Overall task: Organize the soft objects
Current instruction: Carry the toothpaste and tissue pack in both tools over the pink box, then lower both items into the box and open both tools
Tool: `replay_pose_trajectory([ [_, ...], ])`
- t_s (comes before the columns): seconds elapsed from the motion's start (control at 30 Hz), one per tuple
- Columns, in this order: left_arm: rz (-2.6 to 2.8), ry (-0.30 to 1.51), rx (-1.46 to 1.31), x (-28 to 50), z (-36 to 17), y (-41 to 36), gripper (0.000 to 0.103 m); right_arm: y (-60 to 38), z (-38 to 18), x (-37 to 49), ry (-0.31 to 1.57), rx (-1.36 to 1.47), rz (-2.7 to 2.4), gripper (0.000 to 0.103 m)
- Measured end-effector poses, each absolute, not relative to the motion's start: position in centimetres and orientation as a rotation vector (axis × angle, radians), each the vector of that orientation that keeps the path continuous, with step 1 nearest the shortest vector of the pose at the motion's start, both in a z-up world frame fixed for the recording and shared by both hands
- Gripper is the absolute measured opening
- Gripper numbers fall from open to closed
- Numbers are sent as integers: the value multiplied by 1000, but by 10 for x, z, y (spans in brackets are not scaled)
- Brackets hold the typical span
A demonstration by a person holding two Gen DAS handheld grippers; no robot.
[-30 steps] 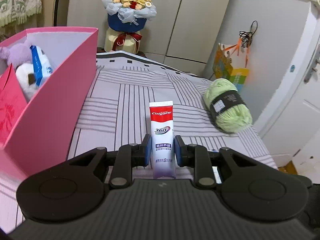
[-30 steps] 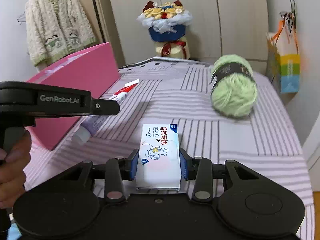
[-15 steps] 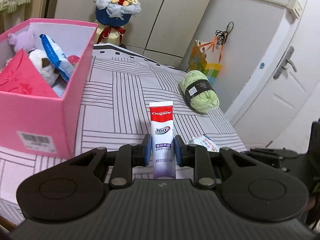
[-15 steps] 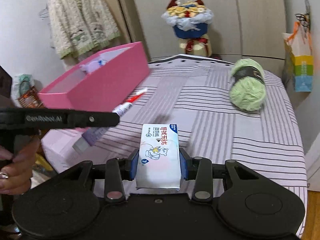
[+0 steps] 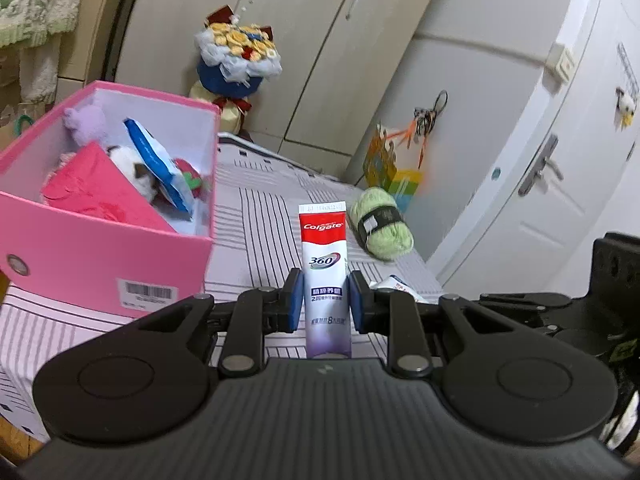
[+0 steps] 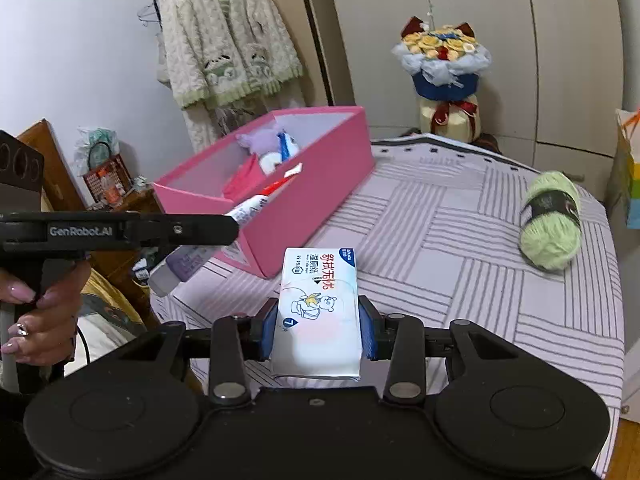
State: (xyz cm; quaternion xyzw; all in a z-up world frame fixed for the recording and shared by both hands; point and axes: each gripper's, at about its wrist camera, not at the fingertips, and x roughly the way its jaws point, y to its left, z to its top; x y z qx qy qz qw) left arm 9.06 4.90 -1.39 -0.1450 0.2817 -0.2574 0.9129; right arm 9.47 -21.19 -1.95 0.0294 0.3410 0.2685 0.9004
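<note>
two grippers are each clamped on a soft thing above the near edge of a bed with a lilac bedspread [image 6: 460, 216] ruled in dark stripe blocks. the left gripper [image 5: 323, 300] pinches a white, red-topped plastic toothpaste tube [image 5: 325, 268] between its blue pads; it reads "colgate" and "360", with smaller chinese print below that is too fine to read. in the right wrist view that tool's side arm reads "genrobot.ai", a hand [image 6: 38, 312] with painted nails and a ring grips its handle, and the tube points toward the long pink cardboard box [image 6: 304, 196]. the right gripper [image 6: 318, 328] is pressed onto a white soft pack of wet wipes [image 6: 316, 312] printed with red chinese characters, a cartoon bear, a "7" and "open".

the box sits at the bed's left edge, with a barcode sticker on its near wall. inside it lie a lilac plush toy [image 5: 86, 120], a blue-and-white packet [image 5: 158, 168] and a red cloth [image 5: 92, 188], all partly hidden by each other. a pale green ball of yarn [image 6: 552, 220] with a dark paper band lies near the bed's right edge; its label is illegible. beige wardrobe doors, a flower bouquet [image 6: 442, 64] and a hanging cream knitted cardigan [image 6: 224, 40] stand behind.
</note>
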Motion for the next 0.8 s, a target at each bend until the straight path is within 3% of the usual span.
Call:
replay_pose_trajectory([
  [0.8,-407,431,-296,119,45,126,23,-110,32,154,527,8,722,45],
])
